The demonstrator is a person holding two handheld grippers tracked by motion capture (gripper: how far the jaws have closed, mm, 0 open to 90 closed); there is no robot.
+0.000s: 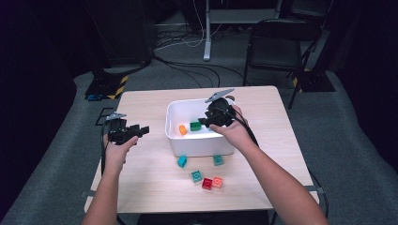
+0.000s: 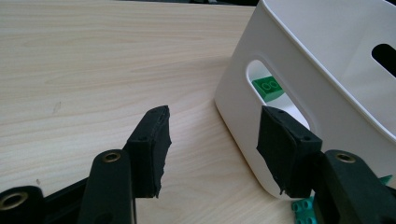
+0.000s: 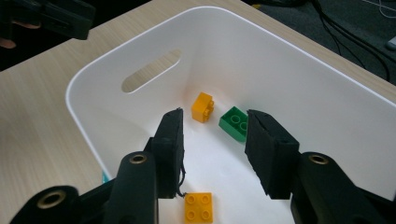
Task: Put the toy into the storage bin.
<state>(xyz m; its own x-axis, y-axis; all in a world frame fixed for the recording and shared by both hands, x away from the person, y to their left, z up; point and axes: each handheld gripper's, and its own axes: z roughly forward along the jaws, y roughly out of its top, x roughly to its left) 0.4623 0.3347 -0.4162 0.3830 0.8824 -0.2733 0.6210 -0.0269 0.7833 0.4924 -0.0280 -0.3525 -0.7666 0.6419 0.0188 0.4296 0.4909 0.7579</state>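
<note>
Over the white bin [image 1: 199,143], the right gripper [image 3: 214,140] hangs with jaws parted and empty, evidently to drop bricks in; a yellow brick [image 3: 199,206] lies directly below; the left gripper [image 2: 212,144] waits open beside the bin wall.

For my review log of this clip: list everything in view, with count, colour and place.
Bin: one, white, mid-table.
Bricks in bin: three; orange-yellow, green, yellow.
Bricks on table in front of bin: five; two teal, one green, one red, one orange.
Chair: one, black, behind table.
Left gripper: black, open, beside bin.
Right gripper: black, open, over bin, nothing between the jaws.
</note>
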